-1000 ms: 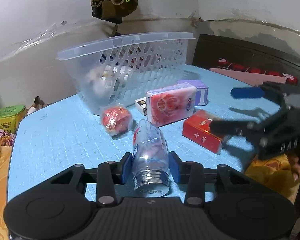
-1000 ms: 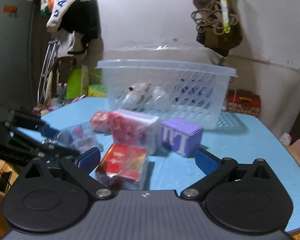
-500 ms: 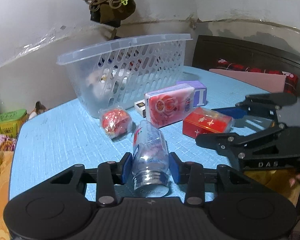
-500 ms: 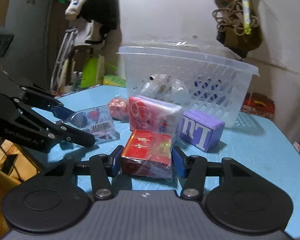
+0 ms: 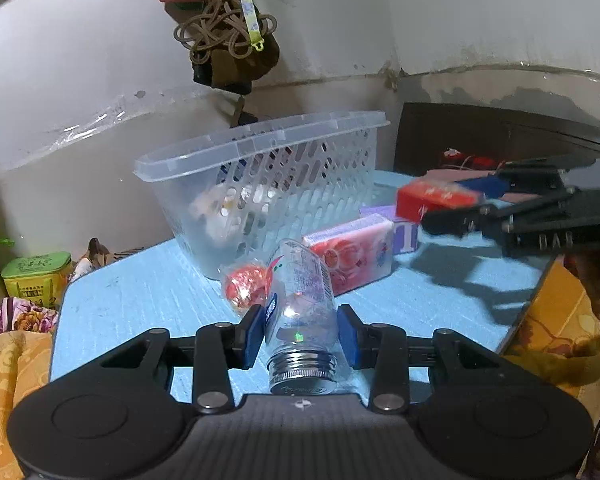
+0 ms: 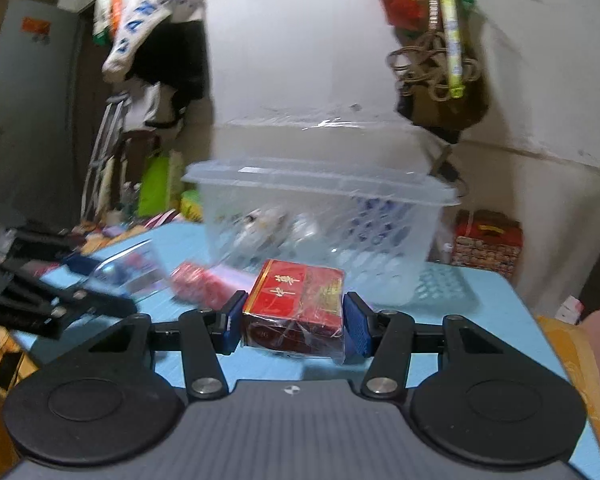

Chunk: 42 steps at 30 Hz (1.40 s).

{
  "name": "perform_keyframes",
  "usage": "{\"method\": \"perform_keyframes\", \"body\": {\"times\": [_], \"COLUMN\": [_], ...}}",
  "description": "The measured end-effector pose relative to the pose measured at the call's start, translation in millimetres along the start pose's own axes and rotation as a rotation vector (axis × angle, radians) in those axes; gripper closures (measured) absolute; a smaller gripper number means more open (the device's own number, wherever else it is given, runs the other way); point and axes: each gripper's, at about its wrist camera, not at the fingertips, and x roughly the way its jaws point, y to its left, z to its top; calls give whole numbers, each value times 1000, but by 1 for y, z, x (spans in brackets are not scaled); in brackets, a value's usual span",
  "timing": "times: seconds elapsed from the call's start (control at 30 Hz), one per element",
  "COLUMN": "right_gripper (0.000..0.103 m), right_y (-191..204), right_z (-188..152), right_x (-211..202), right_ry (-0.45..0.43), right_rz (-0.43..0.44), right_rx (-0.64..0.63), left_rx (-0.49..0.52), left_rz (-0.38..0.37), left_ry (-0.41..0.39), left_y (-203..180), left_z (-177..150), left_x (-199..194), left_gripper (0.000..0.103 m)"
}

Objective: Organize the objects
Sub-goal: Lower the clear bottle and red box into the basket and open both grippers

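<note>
Left wrist: left gripper [image 5: 300, 334] clamped on clear bottle [image 5: 300, 304], long axis along fingers, cap toward camera. Right gripper [image 6: 293, 318] clamped on red box [image 6: 296, 300].

Black left gripper [image 5: 300, 334], blue-padded jaws, silver screws

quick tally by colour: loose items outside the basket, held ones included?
Red: 2, red box in right gripper, red foil ball
Clear: 1, bottle in left gripper
Pink: 1, tissue pack
Purple: 1, purple box
Total: 5
</note>
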Motion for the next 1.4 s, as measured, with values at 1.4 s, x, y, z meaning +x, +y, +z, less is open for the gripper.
{"method": "perform_keyframes", "body": {"times": [1.4], "right_gripper": [48], "right_y": [-51], "right_z": [142], "right_x": [86], "right_ry": [-24], "right_rz": [-148], "right_rx": [-45], "left_rx": [-250], "left_rz": [83], "left_ry": [-241], "left_y": [22], "left_z": [166], "left_x": [10], "left_gripper": [59]}}
